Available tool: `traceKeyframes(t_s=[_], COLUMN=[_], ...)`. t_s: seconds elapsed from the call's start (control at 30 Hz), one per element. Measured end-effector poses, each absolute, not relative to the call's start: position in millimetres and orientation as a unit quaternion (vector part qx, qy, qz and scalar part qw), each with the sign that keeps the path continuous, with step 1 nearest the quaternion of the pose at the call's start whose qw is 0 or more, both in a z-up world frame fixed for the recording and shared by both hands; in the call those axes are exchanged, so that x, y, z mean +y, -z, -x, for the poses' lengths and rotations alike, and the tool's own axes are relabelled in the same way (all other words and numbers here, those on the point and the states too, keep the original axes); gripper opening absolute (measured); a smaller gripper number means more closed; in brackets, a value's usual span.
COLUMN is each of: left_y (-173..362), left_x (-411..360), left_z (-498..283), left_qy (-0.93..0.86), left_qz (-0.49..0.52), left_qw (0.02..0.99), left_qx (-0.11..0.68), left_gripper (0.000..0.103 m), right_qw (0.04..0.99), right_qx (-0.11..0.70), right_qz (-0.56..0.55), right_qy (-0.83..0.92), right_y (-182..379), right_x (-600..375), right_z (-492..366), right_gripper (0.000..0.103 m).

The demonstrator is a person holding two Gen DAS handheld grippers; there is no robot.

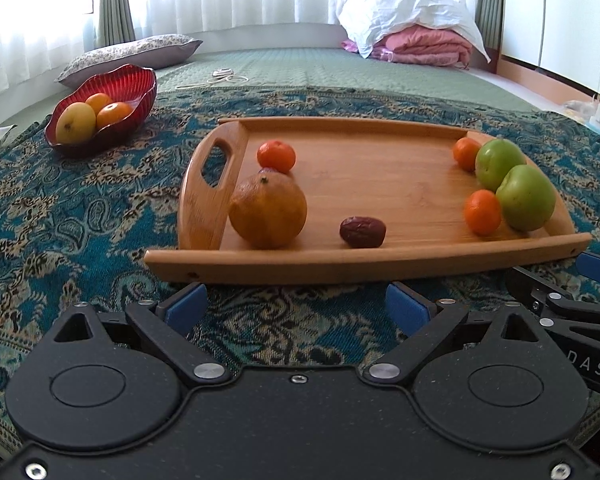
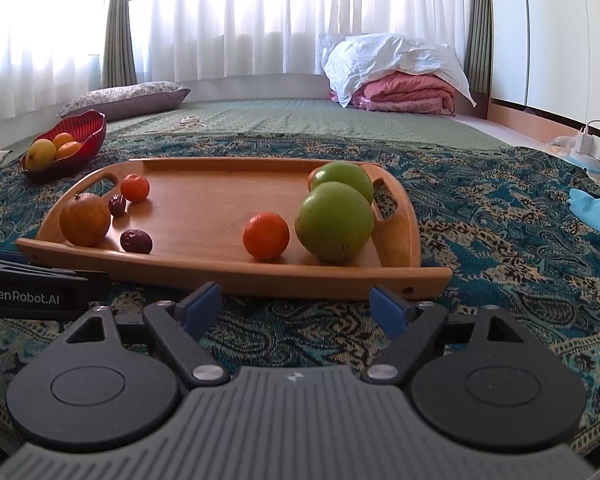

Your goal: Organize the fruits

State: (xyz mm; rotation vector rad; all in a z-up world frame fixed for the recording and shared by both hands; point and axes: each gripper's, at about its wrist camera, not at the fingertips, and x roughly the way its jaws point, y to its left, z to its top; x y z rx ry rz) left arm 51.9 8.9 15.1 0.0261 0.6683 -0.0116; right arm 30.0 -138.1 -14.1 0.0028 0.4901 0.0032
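Note:
A wooden tray lies on a patterned blue cloth. It holds a large orange, a dark red date, small tangerines and two green fruits. A red bowl at the far left holds a yellow fruit and two oranges. My left gripper is open just short of the tray's near rim, with nothing between its fingers. My right gripper is also open and empty, facing a tangerine and a green fruit. A second date shows beside the large orange.
Beyond the cloth lies a green mat with a white cable, a patterned pillow and folded pink bedding under a white bag. A blue cloth and white bags are at the right.

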Motion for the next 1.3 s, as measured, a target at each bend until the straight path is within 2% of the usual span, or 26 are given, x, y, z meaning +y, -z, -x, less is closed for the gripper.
traceKeyframes(t_s=[0.43,0.83,1.3], left_y=[-1,4,5], left_x=[11,13,13], left_z=[-60,-68,-65], left_qy=[-0.001,0.007,0.006], left_qz=[-0.013,-0.013,-0.012], left_qw=[0.941,0.938,0.939], left_qx=[0.338,0.346,0.343], left_gripper=[0.1,0.103,0.103], right_qw=[0.964,0.957,0.955], right_qx=[0.266,0.29,0.292], right_qz=[0.008,0.022,0.04], right_qy=[0.002,0.005,0.006], right_y=[29,34,37], right_x=[-135,-131,-127], right_z=[-38,-50,-51], right_gripper=[0.092,0.103,0.103])
